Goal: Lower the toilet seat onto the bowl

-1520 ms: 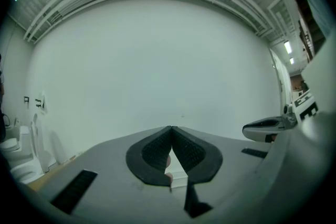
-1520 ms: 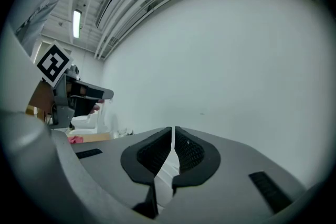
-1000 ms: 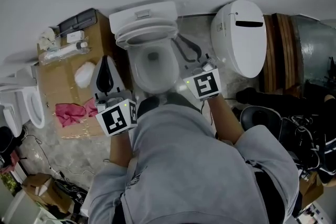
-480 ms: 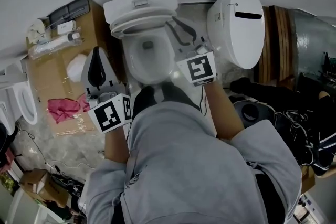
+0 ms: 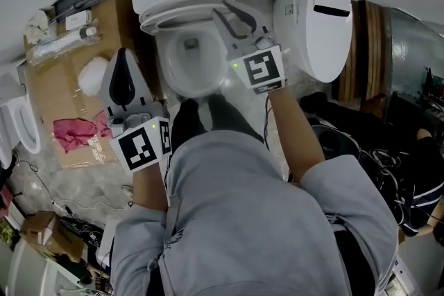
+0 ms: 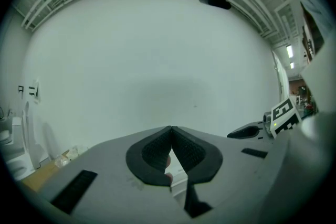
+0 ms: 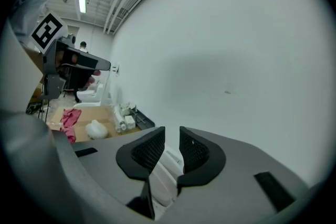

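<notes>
Head view: left gripper (image 5: 124, 64) closed, right gripper (image 5: 235, 16) just opening, 1 toilet seat (image 5: 164, 19) between.

white toilet seat (image 5: 173, 17) tilted up at the back of the open white bowl (image 5: 165, 80).

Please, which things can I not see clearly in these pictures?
- Head view: the front of the toilet bowl is hidden by the person's legs.
- Left gripper view: the left gripper hides with its own body what lies below it.
- Head view: print on the small items on the cardboard is too small.
</notes>
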`<move>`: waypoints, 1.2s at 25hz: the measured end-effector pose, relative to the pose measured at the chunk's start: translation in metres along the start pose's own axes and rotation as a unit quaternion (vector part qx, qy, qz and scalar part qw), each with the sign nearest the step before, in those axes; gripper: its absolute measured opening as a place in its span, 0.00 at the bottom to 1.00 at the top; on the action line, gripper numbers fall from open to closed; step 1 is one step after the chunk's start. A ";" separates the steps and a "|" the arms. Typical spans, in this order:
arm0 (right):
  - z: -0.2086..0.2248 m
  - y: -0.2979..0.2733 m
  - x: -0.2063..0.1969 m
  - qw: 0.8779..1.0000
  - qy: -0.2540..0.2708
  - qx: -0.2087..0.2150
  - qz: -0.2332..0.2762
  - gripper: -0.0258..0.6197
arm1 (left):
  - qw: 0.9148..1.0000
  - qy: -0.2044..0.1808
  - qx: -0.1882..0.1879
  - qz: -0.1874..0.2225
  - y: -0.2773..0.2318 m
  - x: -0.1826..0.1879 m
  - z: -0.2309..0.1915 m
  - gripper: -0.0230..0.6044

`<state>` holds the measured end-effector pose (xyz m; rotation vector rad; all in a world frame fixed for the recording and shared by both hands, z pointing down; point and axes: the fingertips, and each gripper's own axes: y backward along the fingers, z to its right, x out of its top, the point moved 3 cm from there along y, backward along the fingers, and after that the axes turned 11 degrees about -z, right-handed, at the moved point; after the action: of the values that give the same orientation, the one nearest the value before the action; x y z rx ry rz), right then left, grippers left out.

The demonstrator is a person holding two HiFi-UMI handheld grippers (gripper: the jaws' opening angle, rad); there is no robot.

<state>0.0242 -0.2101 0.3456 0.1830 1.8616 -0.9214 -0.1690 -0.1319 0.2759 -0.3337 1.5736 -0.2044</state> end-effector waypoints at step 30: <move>-0.019 -0.100 -0.074 0.986 0.095 0.099 -0.098 0.25 | 1.000 0.012 0.005 -0.027 -0.025 -0.031 -0.015 0.04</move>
<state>-0.0040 -0.2471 0.4619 0.2175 1.9866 -1.2656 -0.1816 -0.1460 0.3140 -0.3672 1.5872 -0.2593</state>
